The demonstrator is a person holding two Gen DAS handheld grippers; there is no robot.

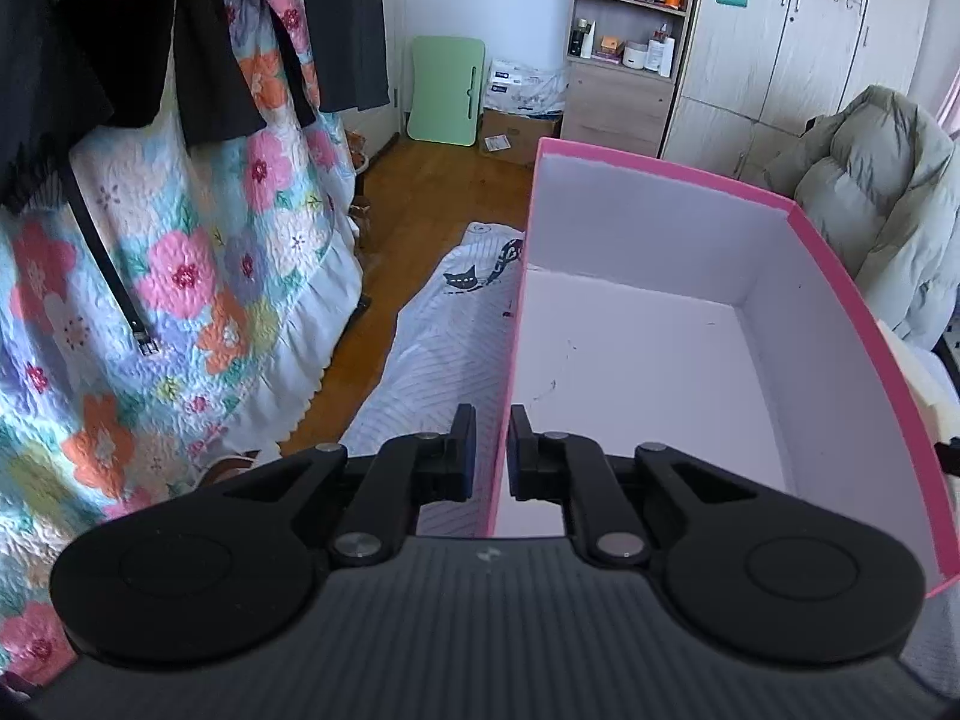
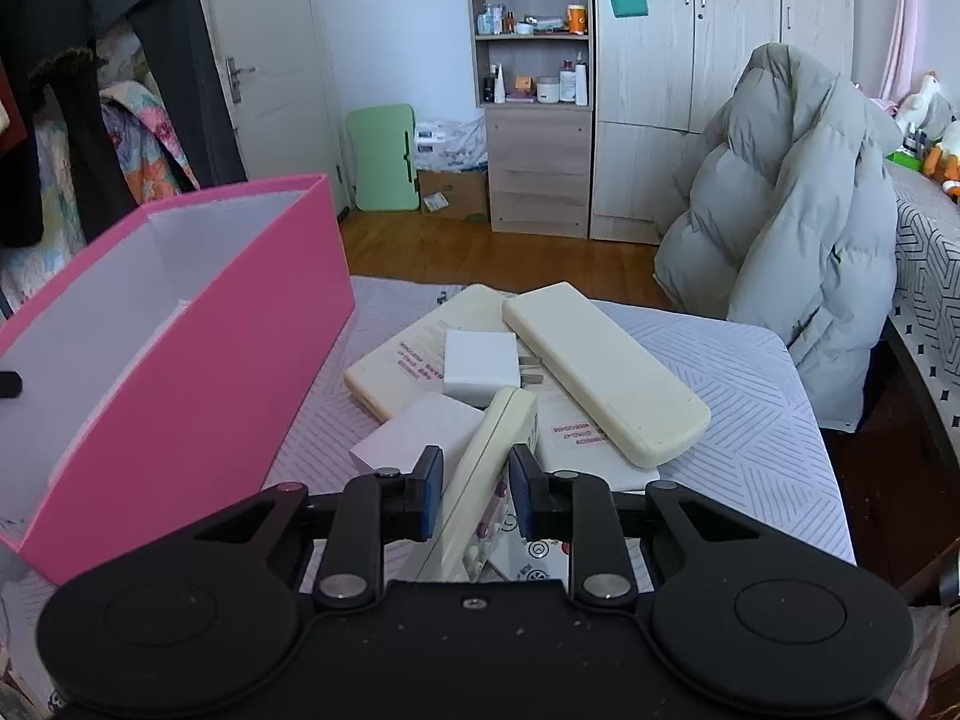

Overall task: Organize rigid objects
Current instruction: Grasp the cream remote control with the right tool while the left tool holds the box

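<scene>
The left gripper (image 1: 492, 450) straddled the left wall of the pink box (image 1: 660, 360), one finger outside and one inside, the fingers (image 1: 463, 450) nearly together and pinching the thin wall between them. The box stood open and bare inside, on the left side of a bench (image 2: 750, 408) covered with a white patterned cloth. Beyond the bench's left edge hung a floral quilt (image 1: 180, 276) and dark clothes (image 1: 72, 60).

In the right wrist view the box (image 2: 198, 348) sat toward the bench's left edge, and a pile of things lay at the middle, just beside its pink right wall. At the pile's left was a white block (image 2: 414, 432); behind it a cream remote (image 2: 414, 348) lay face down with a white charger (image 2: 480, 366) on top. The right gripper (image 2: 477, 498) had its fingers partly closed around a narrow remote (image 2: 486, 468) turned on its edge, both pads against its sides. To the right another cream remote (image 2: 600, 372) lay slantwise over a flat white card (image 2: 576, 444). Past the bench's right far corner a grey puffer coat (image 2: 792, 228) draped a chair.
</scene>
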